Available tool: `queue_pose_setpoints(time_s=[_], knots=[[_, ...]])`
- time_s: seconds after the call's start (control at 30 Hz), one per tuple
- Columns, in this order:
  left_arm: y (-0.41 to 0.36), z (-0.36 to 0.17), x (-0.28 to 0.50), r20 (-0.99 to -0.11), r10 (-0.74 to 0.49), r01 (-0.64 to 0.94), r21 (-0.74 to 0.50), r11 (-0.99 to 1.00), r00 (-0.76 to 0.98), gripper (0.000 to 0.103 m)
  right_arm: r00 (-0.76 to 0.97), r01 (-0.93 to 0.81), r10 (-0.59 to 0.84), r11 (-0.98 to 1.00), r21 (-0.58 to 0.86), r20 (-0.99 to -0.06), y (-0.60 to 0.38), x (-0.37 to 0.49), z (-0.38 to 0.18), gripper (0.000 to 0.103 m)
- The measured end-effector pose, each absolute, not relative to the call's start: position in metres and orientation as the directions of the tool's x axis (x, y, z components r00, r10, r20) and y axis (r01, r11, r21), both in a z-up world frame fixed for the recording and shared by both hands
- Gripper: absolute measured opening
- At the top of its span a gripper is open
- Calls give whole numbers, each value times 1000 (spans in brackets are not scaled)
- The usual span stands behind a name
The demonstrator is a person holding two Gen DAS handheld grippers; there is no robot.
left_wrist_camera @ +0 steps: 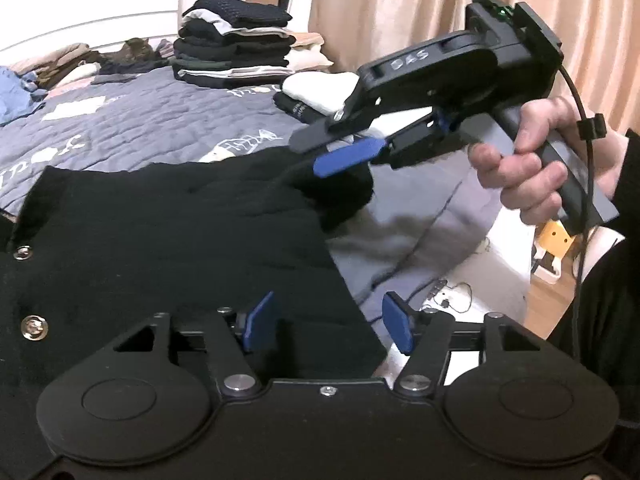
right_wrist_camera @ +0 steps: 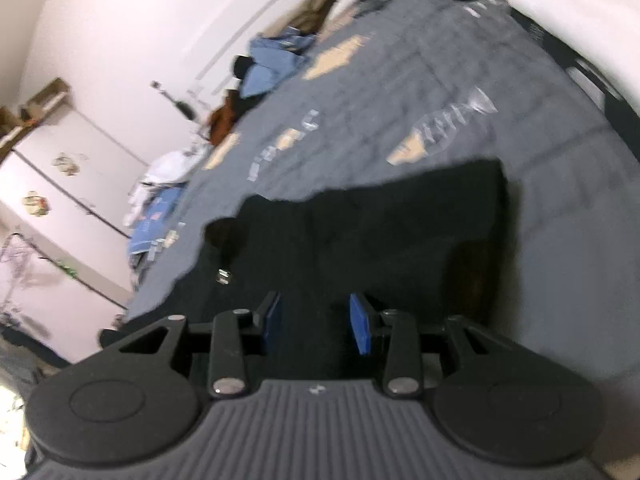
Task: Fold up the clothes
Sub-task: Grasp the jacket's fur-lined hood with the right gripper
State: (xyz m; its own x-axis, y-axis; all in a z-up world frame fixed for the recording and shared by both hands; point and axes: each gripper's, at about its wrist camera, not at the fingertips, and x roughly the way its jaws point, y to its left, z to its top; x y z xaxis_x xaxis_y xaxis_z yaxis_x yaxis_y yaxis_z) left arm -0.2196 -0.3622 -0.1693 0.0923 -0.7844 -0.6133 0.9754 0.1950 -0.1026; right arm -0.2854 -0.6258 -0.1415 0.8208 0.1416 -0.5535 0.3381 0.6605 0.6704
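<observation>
The black garment [left_wrist_camera: 168,240] lies spread on the bed's grey quilt [left_wrist_camera: 160,120], and every position below is taken relative to that garment. It shows two metal snap buttons [left_wrist_camera: 34,326] along its left side in the left wrist view, which suggests a cardigan or jacket front. The left tool [left_wrist_camera: 328,328] hangs over the garment's near right edge, released: one blue pad [left_wrist_camera: 260,320] sits above the cloth and the other pad [left_wrist_camera: 398,328] lies beyond the edge, over the quilt. The fabric edge therefore runs between the two fingers, though whether the pads touch the cloth cannot be determined. The right tool [left_wrist_camera: 340,148], held in the person's right hand [left_wrist_camera: 532,168], is at the garment's far right corner, where the cloth rises in a bunched fold. Its fingers stand apart; the right wrist view [right_wrist_camera: 316,328] confirms a gap with black cloth beneath and nothing gripped. That view is blurred. In my judgement the right edge, running from the left tool away to the right tool, is the axis the next fold turns on, and both tools lie on it. The garment's body extends leftward from that line. Folded stacks of clothes [left_wrist_camera: 236,40] stand well beyond the garment's far side.
</observation>
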Motion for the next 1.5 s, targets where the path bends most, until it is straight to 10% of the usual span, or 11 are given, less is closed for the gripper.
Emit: queue_pose_setpoints(time_s=[0.23,0.37,0.5,1.03,1.5], knots=[[-375,-194,-235,-671,-724,980,21,198,161,62,811,464,69,529,710,-581,-647,-296,-172,37],[-377,-198,-232,-699,-696,982,50,182,165,18,804,503,47,479,720,-593,-659,-296,-185,36],[-371,-185,-219,-728,-673,986,25,163,129,9,788,522,53,472,710,-614,-661,-294,-192,33],[-360,-184,-215,-758,-650,997,3,80,54,10,772,506,70,535,677,-632,-669,-319,-164,33],[-331,-141,-182,-591,-801,945,-197,262,99,43,884,379,22,552,743,-467,-659,-326,-130,37]])
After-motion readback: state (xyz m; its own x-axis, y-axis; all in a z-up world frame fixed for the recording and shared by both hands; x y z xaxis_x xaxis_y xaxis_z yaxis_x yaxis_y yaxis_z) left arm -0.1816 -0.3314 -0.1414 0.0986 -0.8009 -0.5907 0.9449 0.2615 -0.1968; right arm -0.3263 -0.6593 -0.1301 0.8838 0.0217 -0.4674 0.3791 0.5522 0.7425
